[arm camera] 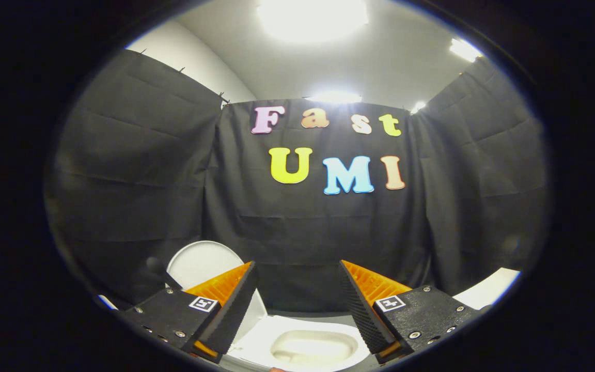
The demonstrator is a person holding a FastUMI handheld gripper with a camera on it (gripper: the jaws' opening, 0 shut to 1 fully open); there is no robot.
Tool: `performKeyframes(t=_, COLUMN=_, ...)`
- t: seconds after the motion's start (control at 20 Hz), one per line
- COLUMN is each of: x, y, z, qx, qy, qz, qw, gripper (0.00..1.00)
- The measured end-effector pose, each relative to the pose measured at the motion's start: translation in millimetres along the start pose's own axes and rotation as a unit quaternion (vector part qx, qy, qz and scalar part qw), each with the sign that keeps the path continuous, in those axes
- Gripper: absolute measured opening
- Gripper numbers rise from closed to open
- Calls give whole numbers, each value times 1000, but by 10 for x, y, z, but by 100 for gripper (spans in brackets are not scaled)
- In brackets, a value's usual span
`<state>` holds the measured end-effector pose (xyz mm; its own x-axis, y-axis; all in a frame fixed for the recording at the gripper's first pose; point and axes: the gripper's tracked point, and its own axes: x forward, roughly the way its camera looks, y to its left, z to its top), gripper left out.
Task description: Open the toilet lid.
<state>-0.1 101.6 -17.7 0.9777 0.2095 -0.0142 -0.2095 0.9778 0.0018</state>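
The lid [202,263] stands raised, a white rounded panel tilted up behind the left finger, which covers its lower right part. It sits at the left rear of the toilet [256,341], against the black cloth wall [297,232]. The bowl [310,349] lies exposed below and between the two fingers, its pale oval basin open to view, with a flat white rim around it. The hinge line where lid meets toilet is hidden by the left finger, so the exact angle of the lid cannot be told. The tongs [297,289] are spread wide, the fingers well apart with a broad gap between the tips; nothing is gripped and neither finger is seen to press on the lid or the rim. Each finger carries a small square marker on its base. A dark rounded object [155,266] shows just left of the lid; what it is cannot be told. At the far right, beyond the right finger, a white slab [488,289] is visible, part hidden. The cloth wall hangs in three panels, left, centre and right, with creases and pins along the top edge. Above it runs a pale ceiling [380,57] with bright lamps [312,15], glare washing out their outline.
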Motion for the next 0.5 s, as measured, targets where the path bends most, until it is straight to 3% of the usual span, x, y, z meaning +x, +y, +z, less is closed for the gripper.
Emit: performKeyframes(t=0.5, x=-477, y=-1181, z=-213, qx=25, qy=-6, qz=-109, qw=994, gripper=95)
